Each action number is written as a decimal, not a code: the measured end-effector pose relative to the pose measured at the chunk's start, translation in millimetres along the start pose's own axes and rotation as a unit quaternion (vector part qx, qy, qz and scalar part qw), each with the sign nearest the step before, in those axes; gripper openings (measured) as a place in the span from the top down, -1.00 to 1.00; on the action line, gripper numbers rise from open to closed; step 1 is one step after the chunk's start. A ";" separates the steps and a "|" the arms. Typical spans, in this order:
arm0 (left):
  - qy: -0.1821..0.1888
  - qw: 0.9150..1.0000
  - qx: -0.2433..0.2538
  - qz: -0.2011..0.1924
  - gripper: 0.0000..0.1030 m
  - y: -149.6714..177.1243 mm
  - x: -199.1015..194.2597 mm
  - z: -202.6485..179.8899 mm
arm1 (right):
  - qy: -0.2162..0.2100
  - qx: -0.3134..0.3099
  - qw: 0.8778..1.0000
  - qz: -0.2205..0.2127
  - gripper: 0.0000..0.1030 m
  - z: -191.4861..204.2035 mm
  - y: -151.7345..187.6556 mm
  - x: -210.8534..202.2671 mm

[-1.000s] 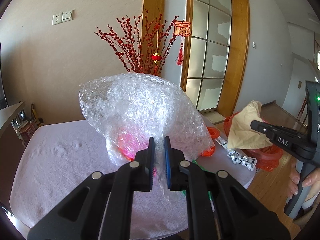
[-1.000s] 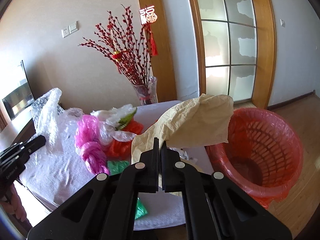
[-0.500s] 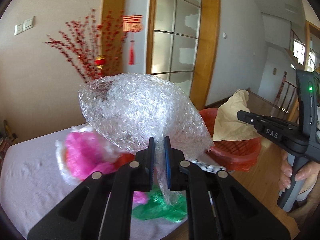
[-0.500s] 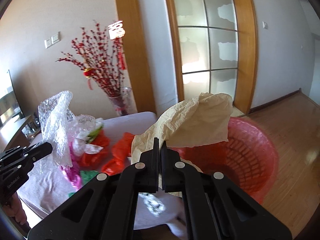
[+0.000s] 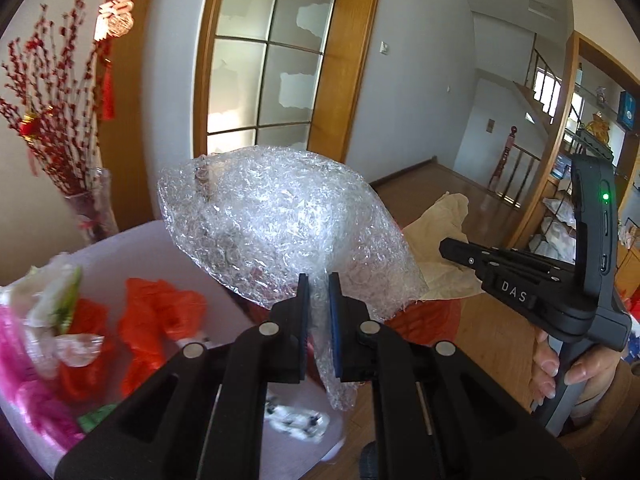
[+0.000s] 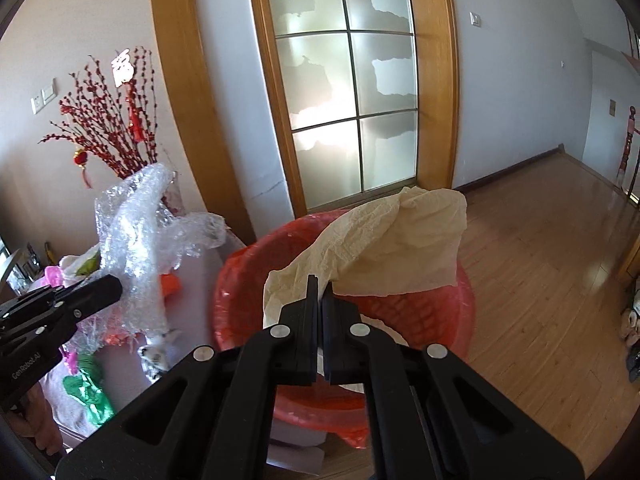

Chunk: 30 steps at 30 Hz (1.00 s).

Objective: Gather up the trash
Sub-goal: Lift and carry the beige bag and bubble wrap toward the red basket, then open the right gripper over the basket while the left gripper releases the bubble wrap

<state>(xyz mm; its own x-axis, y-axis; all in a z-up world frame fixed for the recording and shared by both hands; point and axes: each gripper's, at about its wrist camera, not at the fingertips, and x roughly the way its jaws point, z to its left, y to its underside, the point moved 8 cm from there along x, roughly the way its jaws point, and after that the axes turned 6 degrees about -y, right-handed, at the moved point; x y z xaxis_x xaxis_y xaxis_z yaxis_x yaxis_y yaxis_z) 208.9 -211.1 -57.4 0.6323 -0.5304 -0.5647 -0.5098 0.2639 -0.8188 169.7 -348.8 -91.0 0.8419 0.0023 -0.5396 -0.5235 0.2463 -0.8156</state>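
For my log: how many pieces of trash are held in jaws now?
2. The bubble wrap is in the left gripper; the beige paper is in the right gripper, above the red basket.

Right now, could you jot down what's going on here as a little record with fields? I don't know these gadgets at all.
left gripper: shut on bubble wrap
right gripper: shut on beige paper
bin: red basket, lined with red plastic, beside the table
paper position: held above the basket's opening
table: white cloth, orange bags, pink bag and green scrap left on it
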 end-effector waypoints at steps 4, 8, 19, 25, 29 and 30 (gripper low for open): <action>0.018 1.000 -0.003 0.018 0.80 -2.5 33.3 -13.1 | 0.006 -0.002 1.000 0.007 0.96 -14.0 0.7 7.8; 0.027 0.999 0.001 0.032 0.79 -3.0 58.2 -22.9 | 0.006 -0.005 1.000 0.014 0.96 -21.9 -0.2 18.0; 0.043 0.997 -0.007 0.065 0.75 -1.2 94.9 -34.6 | -0.004 -0.008 0.999 0.032 0.67 -34.4 1.0 34.2; 0.045 0.996 -0.009 0.079 0.67 6.6 99.9 -33.7 | 0.000 0.007 0.999 0.038 0.47 -44.6 7.6 36.6; 0.051 0.995 -0.009 0.087 0.49 9.3 104.8 -35.5 | 0.015 0.016 0.999 0.037 0.47 -53.6 10.9 33.9; 0.051 0.995 -0.008 0.086 0.48 9.8 105.5 -34.9 | 0.018 0.018 0.999 0.037 0.47 -55.8 11.6 32.7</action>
<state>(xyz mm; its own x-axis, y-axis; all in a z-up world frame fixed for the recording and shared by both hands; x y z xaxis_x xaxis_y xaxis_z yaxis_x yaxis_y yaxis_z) 250.3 -292.6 -121.3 0.4726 -0.5579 -0.6822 -0.6157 0.3448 -0.7085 183.8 -400.0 -129.7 0.7956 -0.0135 -0.6057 -0.5781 0.2823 -0.7656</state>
